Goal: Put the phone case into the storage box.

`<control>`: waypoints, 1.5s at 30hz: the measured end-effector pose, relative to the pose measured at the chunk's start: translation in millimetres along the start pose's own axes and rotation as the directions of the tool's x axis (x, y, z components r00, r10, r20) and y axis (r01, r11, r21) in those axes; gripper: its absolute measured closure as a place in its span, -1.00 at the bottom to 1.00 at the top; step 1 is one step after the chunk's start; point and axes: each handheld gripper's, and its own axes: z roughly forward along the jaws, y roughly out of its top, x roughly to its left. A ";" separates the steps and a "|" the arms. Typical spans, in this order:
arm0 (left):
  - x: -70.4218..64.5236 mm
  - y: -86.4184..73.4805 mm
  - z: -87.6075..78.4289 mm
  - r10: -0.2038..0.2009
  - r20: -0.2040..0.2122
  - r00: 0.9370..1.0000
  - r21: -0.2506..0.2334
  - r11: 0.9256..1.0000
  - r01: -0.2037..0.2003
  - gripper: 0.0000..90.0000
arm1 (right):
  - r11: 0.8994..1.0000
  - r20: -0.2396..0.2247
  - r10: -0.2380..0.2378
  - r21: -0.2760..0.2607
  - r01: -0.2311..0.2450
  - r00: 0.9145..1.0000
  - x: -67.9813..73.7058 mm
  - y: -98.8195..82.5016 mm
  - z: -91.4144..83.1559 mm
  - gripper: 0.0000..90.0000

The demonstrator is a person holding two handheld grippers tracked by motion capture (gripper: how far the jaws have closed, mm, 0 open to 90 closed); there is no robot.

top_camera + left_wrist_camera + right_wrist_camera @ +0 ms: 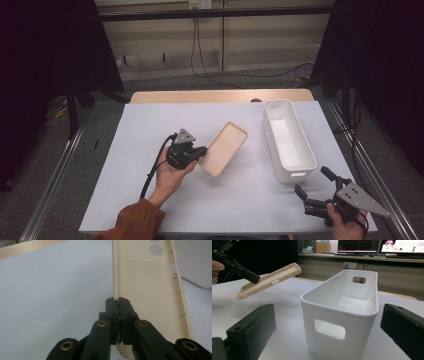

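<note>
From above, the left gripper [199,153] pinches a beige phone case [224,148] lifted left of the white bin [288,139]; its own view shows jaws clamped on the case's edge; the right gripper [313,186], spread empty, faces the bin, so carrying it over seems next.

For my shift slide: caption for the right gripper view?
Open right gripper faces the white bin; beyond, the left gripper holds a beige phone case above the table.
</note>
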 end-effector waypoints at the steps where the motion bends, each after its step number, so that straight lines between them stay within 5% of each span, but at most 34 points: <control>1: -0.1 -0.1 -1.7 -0.001 0.004 1.000 -0.015 1.000 0.001 0.94 | 1.000 0.000 0.000 0.000 0.000 1.000 0.0 0.0 0.0 -1.00; 17: -1.1 -5.0 -40.1 -0.015 0.000 1.000 -0.158 0.987 0.015 0.94 | 1.000 0.004 0.001 0.000 -0.001 1.000 0.4 0.2 0.1 -1.00; 31: 2.8 -18.0 -70.7 -0.020 -0.023 1.000 -0.222 0.975 0.014 0.95 | 0.999 0.008 0.035 -0.021 -0.035 0.999 0.2 0.7 -0.5 -1.00; 37: 0.0 -29.3 -77.0 -0.003 -0.024 1.000 -0.228 0.974 -0.003 0.94 | 0.998 0.013 0.058 -0.018 -0.058 0.998 -0.1 1.1 -0.6 -1.00; 45: 0.4 -41.7 -76.1 -0.030 -0.020 0.999 -0.248 0.968 0.024 0.94 | 0.998 -0.006 0.054 -0.020 -0.054 0.999 5.7 8.8 0.1 -0.99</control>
